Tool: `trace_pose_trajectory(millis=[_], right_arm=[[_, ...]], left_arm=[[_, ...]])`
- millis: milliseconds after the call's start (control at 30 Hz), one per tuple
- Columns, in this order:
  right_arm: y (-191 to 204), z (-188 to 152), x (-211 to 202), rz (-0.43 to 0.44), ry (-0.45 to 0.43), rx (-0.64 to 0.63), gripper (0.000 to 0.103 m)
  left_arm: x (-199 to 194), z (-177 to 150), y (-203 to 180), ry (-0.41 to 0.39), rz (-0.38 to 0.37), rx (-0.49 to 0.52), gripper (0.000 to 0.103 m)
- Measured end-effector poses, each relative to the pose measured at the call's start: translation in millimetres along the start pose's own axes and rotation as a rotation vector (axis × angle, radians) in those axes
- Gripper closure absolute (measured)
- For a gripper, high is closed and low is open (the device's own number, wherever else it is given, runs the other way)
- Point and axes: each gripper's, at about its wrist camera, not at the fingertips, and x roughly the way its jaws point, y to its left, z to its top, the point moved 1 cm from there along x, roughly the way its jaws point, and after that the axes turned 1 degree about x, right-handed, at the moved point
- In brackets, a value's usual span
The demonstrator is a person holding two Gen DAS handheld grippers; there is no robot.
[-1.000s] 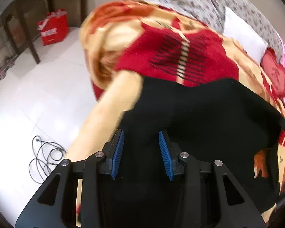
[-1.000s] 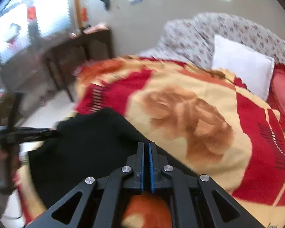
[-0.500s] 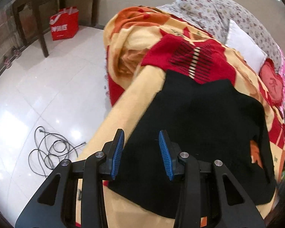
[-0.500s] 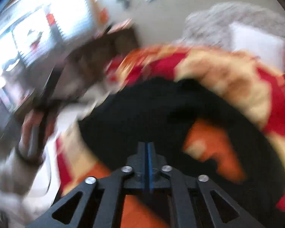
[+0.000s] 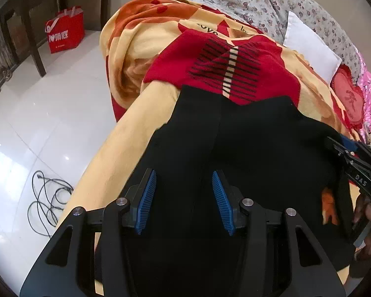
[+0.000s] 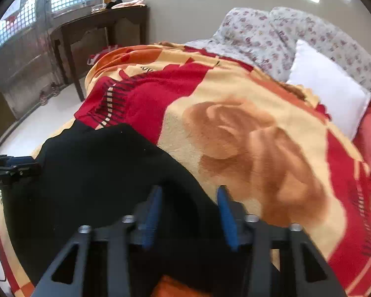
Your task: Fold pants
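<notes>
Black pants [image 5: 247,148] lie flat along the bed [image 6: 247,136], legs toward the pillows; both claws, left [image 5: 184,199] and right [image 6: 189,212], are opening, gripping nothing.

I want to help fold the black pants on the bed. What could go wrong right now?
Both grippers are opening, so nothing pins the black pants down. The left gripper and right gripper have cloth lying between their pads; pulling away might snag it and undo the fold. The pants also lie near the edge of the blanket, so a tug could slide them toward the floor. The layers look bunched near the right gripper, which may leave a crooked fold.
</notes>
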Motion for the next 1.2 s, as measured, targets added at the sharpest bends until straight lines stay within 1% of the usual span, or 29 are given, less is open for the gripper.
trace_pose_trajectory(millis=[33,67,100,133,200,267,333,367,400,433,500,533,567,600,633,667,700,733,767,800,833,900,933,1000,1067,1100,1133,1167,1200], right_arm=[[-4.0,-2.6,2.7,0.030,0.004,0.028,0.097],[-6.3,-5.2,-0.4,0.065,-0.002,0.055,0.097],[-6.7,-7.8,-5.7,0.095,-0.016,0.072,0.098],[-5.4,-13.0,-19.4,0.131,-0.042,0.082,0.098],[1.1,-20.5,-39.1,0.173,-0.063,0.078,0.098],[19.6,-36.3,-73.7,0.252,-0.088,0.041,0.098],[49.7,-55.5,-103.4,0.301,-0.093,-0.041,0.098],[60.9,-63.7,-110.3,0.318,-0.088,-0.070,0.098],[76.5,-77.3,-116.4,0.342,-0.068,-0.103,0.098],[95.4,-97.1,-116.7,0.359,-0.025,-0.143,0.098],[116.0,-125.1,-104.8,0.380,0.049,-0.174,0.098],[124.6,-143.3,-89.4,0.381,0.118,-0.177,0.098],[127.8,-152.6,-81.3,0.379,0.156,-0.175,0.098],[127.7,-157.3,-79.6,0.384,0.152,-0.166,0.097],[124.5,-156.1,-85.6,0.397,0.119,-0.140,0.096],[119.8,-150.5,-91.6,0.433,0.112,-0.098,0.096],[115.3,-142.1,-100.5,0.484,0.082,-0.051,0.091],[112.6,-134.2,-108.8,0.522,0.036,-0.019,0.080],[110.6,-124.4,-114.5,0.541,-0.013,0.012,0.074],[110.9,-117.2,-117.3,0.540,-0.040,0.031,0.066],[113.0,-104.0,-116.8,0.540,-0.074,0.056,0.064],[116.9,-84.1,-106.6,0.554,-0.090,0.078,0.064],[119.6,-67.5,-91.4,0.553,-0.084,0.110,0.064],[128.1,-49.1,-69.0,0.568,-0.056,0.137,0.064],[139.9,-31.2,-39.2,0.526,-0.017,0.139,0.064],[142.0,-28.2,-27.3,0.506,-0.005,0.143,0.068],[143.1,-21.5,-14.7,0.502,-0.003,0.155,0.086],[147.6,-21.4,-12.1,0.513,-0.008,0.159,0.095],[152.6,-20.6,-14.1,0.524,-0.015,0.148,0.096]], left_arm=[[3.3,1.8,-0.5,0.001,0.011,0.005,0.056],[8.0,4.1,-0.1,0.009,0.023,0.004,0.056],[10.6,5.3,1.6,0.017,0.019,-0.003,0.056],[11.6,6.8,4.1,0.021,0.004,-0.016,0.056],[9.2,8.1,8.4,0.020,-0.013,-0.028,0.056],[-1.9,5.7,14.9,-0.003,-0.018,-0.049,0.056],[-15.3,0.9,21.7,-0.034,-0.016,-0.055,0.056],[-21.5,-1.6,25.8,-0.045,-0.012,-0.059,0.056],[-28.6,-4.9,32.4,-0.056,-0.010,-0.070,0.056],[-35.0,-8.2,39.6,-0.065,-0.011,-0.086,0.056],[-44.6,-15.0,52.8,-0.074,-0.015,-0.117,0.056],[-49.4,-18.9,59.3,-0.080,-0.014,-0.130,0.056],[-53.1,-21.9,63.7,-0.084,-0.008,-0.137,0.056],[-57.7,-25.8,69.2,-0.090,0.007,-0.141,0.056],[-60.6,-28.8,72.0,-0.090,0.016,-0.141,0.056],[-62.8,-30.8,73.8,-0.089,0.023,-0.139,0.056],[-65.4,-33.2,76.7,-0.089,0.030,-0.135,0.056],[-67.0,-34.7,78.0,-0.091,0.033,-0.132,0.056],[-68.6,-36.1,80.0,-0.093,0.035,-0.133,0.056],[-70.3,-37.3,82.3,-0.097,0.033,-0.138,0.056],[-71.0,-38.2,83.9,-0.098,0.031,-0.143,0.056],[-72.0,-40.2,86.8,-0.098,0.023,-0.155,0.056],[-72.3,-40.3,87.2,-0.098,0.019,-0.159,0.056],[-73.9,-40.4,87.6,-0.099,0.015,-0.157,0.056],[-76.5,-39.3,89.6,-0.105,0.014,-0.160,0.056],[-78.7,-38.5,91.0,-0.110,0.014,-0.162,0.056],[-81.9,-37.9,92.9,-0.116,0.014,-0.165,0.056],[-85.3,-37.5,95.1,-0.122,0.016,-0.168,0.056],[-89.5,-36.6,97.4,-0.130,0.018,-0.172,0.056]])
